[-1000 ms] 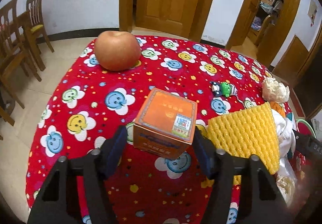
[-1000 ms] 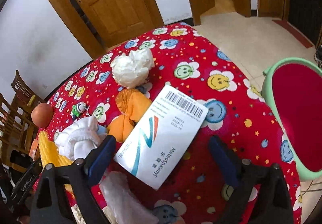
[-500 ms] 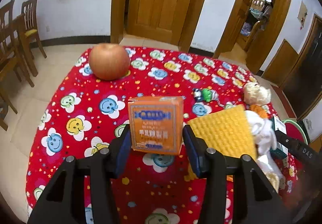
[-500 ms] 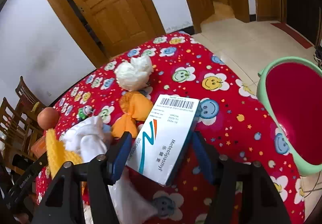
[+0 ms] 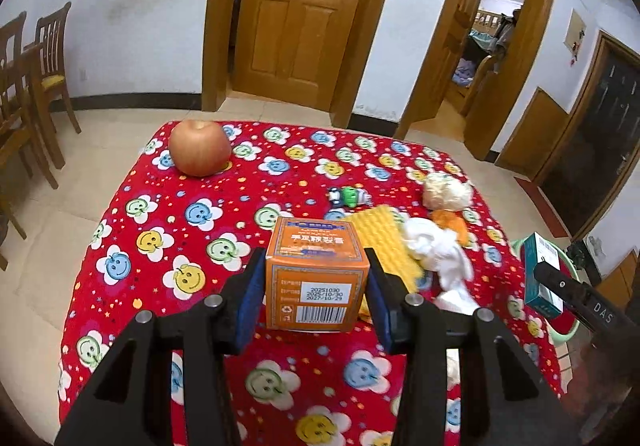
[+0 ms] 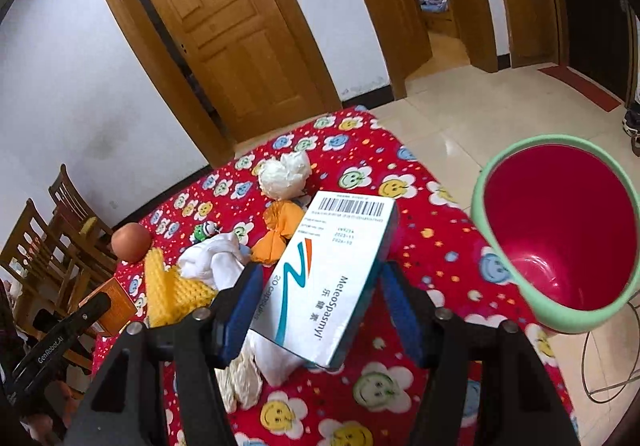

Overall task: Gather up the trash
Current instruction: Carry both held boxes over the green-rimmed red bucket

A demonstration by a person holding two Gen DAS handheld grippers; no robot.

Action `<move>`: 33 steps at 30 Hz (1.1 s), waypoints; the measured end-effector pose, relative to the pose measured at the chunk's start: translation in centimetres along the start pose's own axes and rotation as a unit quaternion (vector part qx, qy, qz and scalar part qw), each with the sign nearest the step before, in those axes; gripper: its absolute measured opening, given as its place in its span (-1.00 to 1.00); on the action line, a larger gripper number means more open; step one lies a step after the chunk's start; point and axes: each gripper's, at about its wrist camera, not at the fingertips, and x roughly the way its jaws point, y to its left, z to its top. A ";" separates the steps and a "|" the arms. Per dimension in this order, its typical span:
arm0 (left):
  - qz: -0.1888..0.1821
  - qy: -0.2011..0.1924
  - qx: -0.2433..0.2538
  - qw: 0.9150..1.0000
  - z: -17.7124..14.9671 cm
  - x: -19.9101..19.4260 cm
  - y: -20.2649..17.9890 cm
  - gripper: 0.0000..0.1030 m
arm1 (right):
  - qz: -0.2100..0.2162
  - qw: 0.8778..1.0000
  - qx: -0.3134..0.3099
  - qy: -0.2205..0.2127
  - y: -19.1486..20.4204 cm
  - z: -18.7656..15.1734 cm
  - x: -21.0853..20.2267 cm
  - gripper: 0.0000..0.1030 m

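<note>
The left gripper point(image 5: 316, 292) clamps a light, stiff orange cardboard carton point(image 5: 316, 280) by its flat sides above the worktop point(image 5: 160, 230), while the right gripper point(image 6: 320, 300) likewise pinches a crushable white medicine box point(image 6: 332, 274).

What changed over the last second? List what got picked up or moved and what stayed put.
The left gripper closed its jaws onto the orange box and lifted it off the tablecloth, tipping its barcode face toward the camera. The right gripper closed onto the white medicine box and raised it. The apple, yellow foam sheet, tissue wad, orange wrapper and red bin stayed put.
</note>
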 end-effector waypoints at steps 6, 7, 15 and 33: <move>-0.020 -0.006 0.020 1.000 -0.4 -2.0 -3.0 -0.09 | -0.004 1.000 0.013 -0.022 -1.6 -0.1 -2.4 0.25; -0.024 -0.005 0.022 0.999 -0.4 -2.1 -3.5 -0.09 | -0.005 0.999 0.017 -0.026 -2.0 -0.1 -2.9 0.25; -0.062 0.006 0.059 0.996 -0.4 -2.1 -9.0 -0.09 | -0.025 0.997 0.048 -0.053 -6.0 0.3 -5.3 0.25; -0.127 0.062 0.130 0.981 -1.8 2.7 -21.9 -0.09 | -0.080 0.988 0.128 -0.044 -17.5 1.0 -5.2 0.25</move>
